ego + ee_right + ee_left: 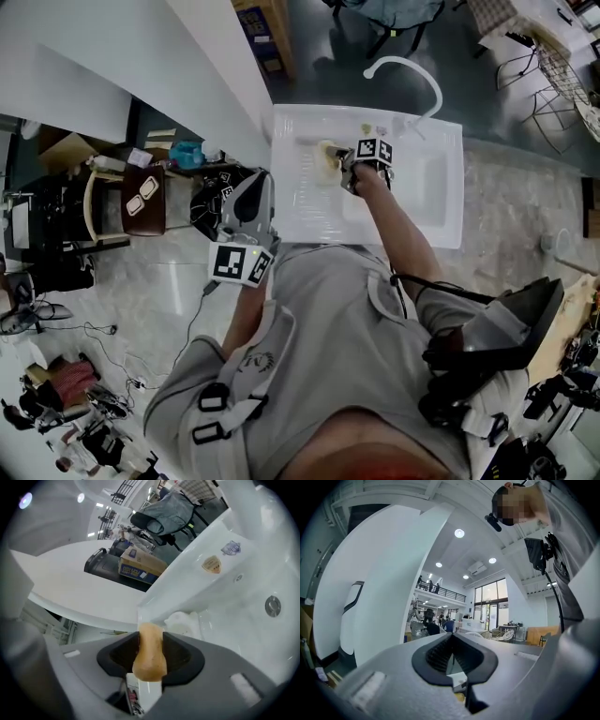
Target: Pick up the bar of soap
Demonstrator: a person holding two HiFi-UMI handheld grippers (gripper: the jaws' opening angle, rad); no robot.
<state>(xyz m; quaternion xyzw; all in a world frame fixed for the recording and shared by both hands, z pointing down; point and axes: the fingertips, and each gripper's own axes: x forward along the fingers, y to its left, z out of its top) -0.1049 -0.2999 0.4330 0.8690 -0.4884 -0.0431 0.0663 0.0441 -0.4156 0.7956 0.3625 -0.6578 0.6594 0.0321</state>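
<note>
Head view: a person stands at a white sink [441,202] with a curved white faucet [412,70]. The right gripper [347,171] reaches over the picture-left part of the sink, beside the basin. The left gripper [452,643] is held back close to the person's body, well apart from the sink.

Right gripper view: the bar of soap [150,660], tan-orange and rounded at its ends, sits between the two fingers [185,656], which pinch it on its broad faces. The bar stands on edge, so only its narrow side faces the camera. Its long axis runs up and down the picture, roughly crosswise to the line between the fingers. Its upper end rises just above the fingers' top edge and points toward the sink's rim; its lower end hangs in front of the gripper's body. Whether the bar also leans away along the fingers cannot be told. Just beyond the upper end, a white lump [183,621] lies on the sink's ledge. Farther right are two small stickers [212,565] on the back ledge and the drain [273,605] in the basin. A cardboard box [140,566] stands beyond the sink.

Left gripper view: the ribbed black fingers [436,654] meet at their tips with nothing between them, and the gripper points level into the room.
</note>
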